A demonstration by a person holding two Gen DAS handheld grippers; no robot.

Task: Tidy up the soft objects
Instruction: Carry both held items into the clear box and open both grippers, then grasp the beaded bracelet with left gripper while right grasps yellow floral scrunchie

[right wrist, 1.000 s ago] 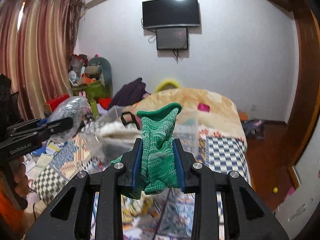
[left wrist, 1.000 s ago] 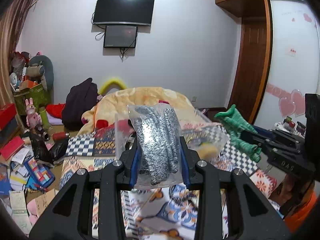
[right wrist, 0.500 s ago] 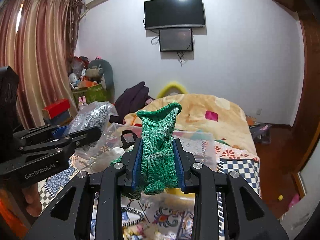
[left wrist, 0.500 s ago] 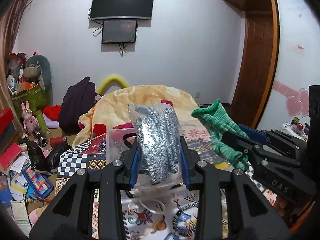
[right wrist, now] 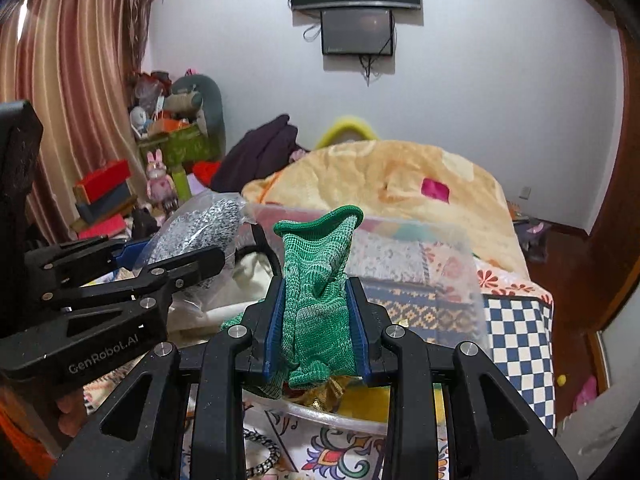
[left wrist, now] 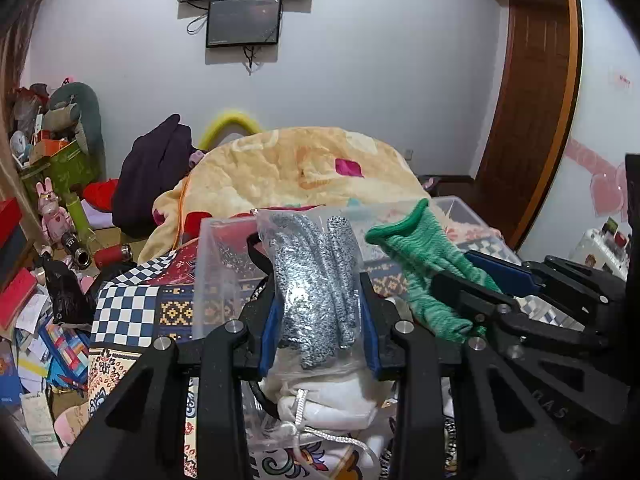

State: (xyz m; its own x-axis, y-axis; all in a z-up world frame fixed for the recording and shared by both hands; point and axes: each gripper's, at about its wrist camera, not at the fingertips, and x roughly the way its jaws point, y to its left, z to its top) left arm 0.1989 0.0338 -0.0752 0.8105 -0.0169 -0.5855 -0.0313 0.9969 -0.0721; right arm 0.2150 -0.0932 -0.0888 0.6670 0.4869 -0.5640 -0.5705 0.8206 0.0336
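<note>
Left gripper (left wrist: 320, 316) clamped on clear plastic bag of speckled grey knit gloves (left wrist: 316, 280); right gripper (right wrist: 316, 328) clamped on green knit glove (right wrist: 316, 292). Both over clear plastic storage bin (right wrist: 460, 280). Risks: grippers colliding, slick bag slipping, glove snagging rim.

The clear plastic storage bin (right wrist: 460, 276) on the bed is standing open-topped just ahead of both grippers, its near rim and far wall bounding the way in. A white drawstring cloth bundle (left wrist: 332, 396) and a black strap (left wrist: 258, 256) are filling its left part. The two black grippers, left (left wrist: 318, 312) and right (right wrist: 316, 328), are crowding each other side by side above it.
</note>
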